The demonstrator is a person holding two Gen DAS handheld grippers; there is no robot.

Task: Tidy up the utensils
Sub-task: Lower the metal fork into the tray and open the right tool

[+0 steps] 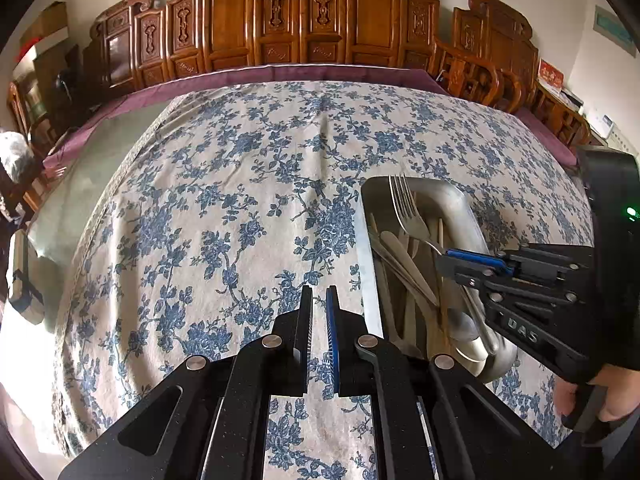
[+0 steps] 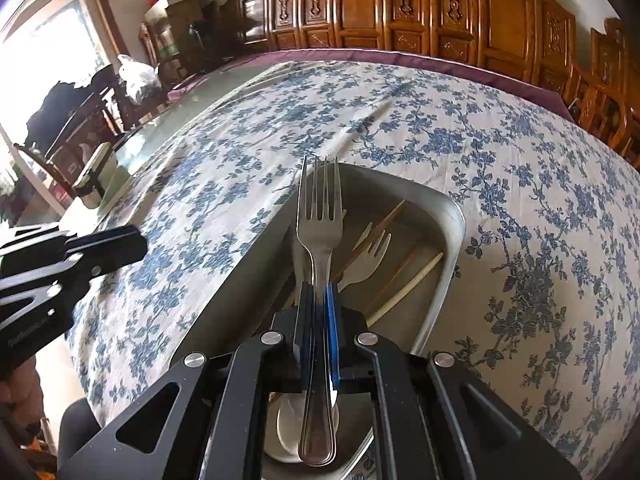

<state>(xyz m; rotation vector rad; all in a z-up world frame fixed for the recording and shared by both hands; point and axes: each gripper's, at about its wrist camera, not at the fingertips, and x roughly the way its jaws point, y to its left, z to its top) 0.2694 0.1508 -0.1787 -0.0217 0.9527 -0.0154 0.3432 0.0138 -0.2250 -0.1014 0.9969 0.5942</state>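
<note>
My right gripper (image 2: 320, 292) is shut on a steel fork (image 2: 320, 220), gripped at the neck, tines forward, held above a metal tray (image 2: 452, 216). The tray holds a white plastic fork (image 2: 370, 256), chopsticks (image 2: 408, 284) and a spoon. In the left wrist view the right gripper (image 1: 452, 258) holds the fork (image 1: 404, 208) over the tray (image 1: 368, 256), which also holds pale spoons (image 1: 400, 252). My left gripper (image 1: 319, 304) hovers over the tablecloth left of the tray, fingers nearly together with a narrow gap and nothing between them.
The table carries a blue-flowered cloth (image 1: 224, 200) over a purple one (image 1: 132, 98). Carved wooden chairs (image 1: 280, 20) line the far edge. A small white and black device (image 2: 94, 176) stands on bare glass at the table's left end.
</note>
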